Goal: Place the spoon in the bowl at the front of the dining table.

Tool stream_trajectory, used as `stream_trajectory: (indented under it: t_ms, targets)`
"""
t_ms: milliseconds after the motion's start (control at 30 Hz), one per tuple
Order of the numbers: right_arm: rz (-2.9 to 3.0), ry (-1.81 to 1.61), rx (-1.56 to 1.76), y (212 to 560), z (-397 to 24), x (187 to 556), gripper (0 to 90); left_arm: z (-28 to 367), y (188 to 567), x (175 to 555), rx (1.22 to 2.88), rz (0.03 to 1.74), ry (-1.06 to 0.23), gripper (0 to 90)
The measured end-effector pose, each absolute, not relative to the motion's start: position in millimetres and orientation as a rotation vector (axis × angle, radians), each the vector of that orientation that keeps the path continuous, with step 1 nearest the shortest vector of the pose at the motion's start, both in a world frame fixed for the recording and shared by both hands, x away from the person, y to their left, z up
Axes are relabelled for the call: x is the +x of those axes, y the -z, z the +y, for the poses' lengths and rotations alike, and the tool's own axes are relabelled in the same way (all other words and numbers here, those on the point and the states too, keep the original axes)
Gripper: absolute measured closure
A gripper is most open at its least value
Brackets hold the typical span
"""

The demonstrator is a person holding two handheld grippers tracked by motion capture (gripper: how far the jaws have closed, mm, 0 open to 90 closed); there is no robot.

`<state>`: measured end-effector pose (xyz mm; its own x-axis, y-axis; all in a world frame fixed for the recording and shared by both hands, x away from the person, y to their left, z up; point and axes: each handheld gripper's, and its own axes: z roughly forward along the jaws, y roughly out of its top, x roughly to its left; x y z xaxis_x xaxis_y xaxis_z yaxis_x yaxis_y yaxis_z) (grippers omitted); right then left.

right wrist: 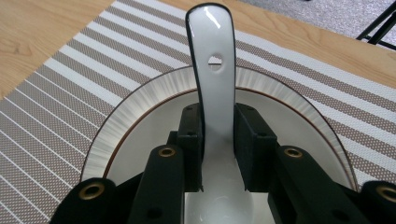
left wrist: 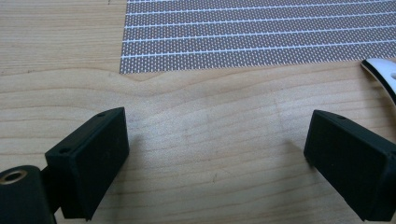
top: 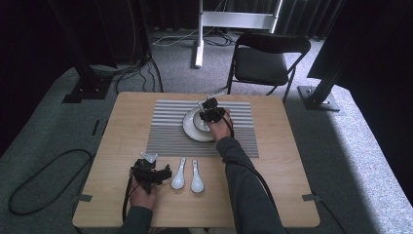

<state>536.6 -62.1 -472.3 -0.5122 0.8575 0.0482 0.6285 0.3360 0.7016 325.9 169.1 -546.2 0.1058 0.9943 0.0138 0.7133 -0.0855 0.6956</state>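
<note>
Table: wooden table (top: 272,161) on grey carpet, folding chair (top: 265,61) behind it, striped placemat (top: 165,131) across the far half.
Plate: white plate (right wrist: 140,116) sits on the placemat.
Right gripper (right wrist: 218,140): jaws clamped on the handle of a white spoon (right wrist: 214,70), held over the plate.
Left gripper (left wrist: 217,154): jaws wide apart, gripping nothing, low over bare wood near the front edge.
Spare spoons: two spoons (top: 187,179) lie side by side just right of the left gripper.

Recording studio or lab setup: dark curtains (top: 302,19), black rig posts (top: 80,58), loose cables (top: 44,175) across grey carpet (top: 350,146), folding chair (top: 265,61) behind lone wooden table (top: 287,195).
</note>
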Motion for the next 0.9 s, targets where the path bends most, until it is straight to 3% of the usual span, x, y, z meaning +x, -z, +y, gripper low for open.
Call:
stream_trajectory:
  t_ms: [433, 700, 900]
  targets:
    - [2.33, -0.873, 1.311, 482, -49, 539, 73.1, 169, 546, 326, 1.859, 1.66, -0.688, 6.9]
    - [2.305, -0.948, 1.312, 474, -63, 533, 55.8, 169, 546, 326, 1.859, 1.66, -0.688, 6.9]
    - [2.209, -1.129, 1.327, 449, -93, 518, 51.3, 169, 546, 326, 1.857, 1.66, -0.688, 6.9]
